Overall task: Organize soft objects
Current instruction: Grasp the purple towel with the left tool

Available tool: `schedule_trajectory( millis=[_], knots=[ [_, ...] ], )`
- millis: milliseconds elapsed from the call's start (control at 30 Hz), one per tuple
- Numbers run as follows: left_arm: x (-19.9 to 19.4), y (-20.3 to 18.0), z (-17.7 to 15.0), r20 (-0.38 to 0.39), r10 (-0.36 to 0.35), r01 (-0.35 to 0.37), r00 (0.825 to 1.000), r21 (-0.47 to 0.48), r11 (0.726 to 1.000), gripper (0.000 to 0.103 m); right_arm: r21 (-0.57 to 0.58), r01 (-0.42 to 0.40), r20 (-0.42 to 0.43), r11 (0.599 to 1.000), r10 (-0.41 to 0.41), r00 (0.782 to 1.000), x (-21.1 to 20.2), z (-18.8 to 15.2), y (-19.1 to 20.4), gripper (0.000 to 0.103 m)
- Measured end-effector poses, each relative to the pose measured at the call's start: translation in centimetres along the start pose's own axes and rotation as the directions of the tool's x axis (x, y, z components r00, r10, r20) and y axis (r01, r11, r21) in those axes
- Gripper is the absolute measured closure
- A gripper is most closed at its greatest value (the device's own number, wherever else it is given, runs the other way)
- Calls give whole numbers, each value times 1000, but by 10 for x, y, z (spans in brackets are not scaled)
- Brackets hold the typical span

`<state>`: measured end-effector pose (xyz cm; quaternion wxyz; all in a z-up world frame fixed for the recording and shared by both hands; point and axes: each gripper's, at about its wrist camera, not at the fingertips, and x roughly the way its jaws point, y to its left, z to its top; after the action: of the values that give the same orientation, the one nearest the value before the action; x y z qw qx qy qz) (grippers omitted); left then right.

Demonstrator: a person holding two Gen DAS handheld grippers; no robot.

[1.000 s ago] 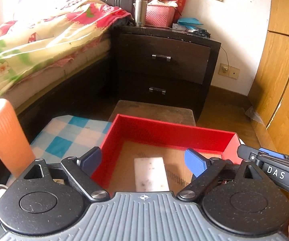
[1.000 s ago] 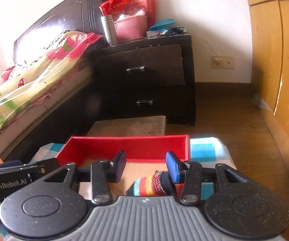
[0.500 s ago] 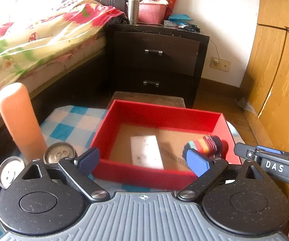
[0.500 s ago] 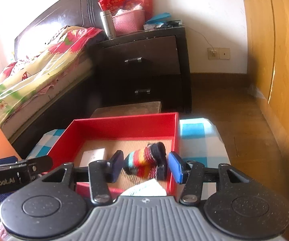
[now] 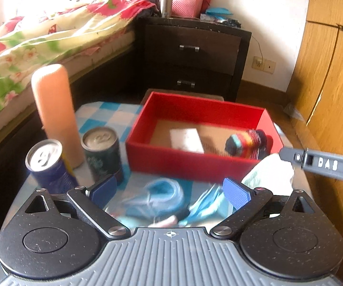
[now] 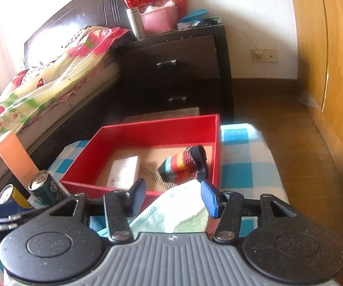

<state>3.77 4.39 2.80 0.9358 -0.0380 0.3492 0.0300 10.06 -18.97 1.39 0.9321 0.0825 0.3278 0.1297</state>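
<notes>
While the right gripper hung with jaws parted and empty over a pale folded cloth at the near edge of the checked tabletop, the left gripper gaped, released, above blue fabric. Both looked limp and light; pinching a bunched fold seemed best. Beyond, the red box held a striped sock and white sponge.

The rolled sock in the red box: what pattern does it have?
The sock has multicoloured stripes with a black end, clearest in the right wrist view.
</notes>
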Motion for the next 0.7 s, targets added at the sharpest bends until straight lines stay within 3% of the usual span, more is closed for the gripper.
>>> schedule_trajectory(
  millis=[433,700],
  knots=[
    [-33,52,-39,-63,24,-26,998,-42,999,7,7,-59,-30,998,59,998,-8,-12,11,69],
    [-30,51,-67,-119,60,-51,991,78,996,5,-4,-73,-33,997,73,997,-10,-15,18,68]
  ],
)
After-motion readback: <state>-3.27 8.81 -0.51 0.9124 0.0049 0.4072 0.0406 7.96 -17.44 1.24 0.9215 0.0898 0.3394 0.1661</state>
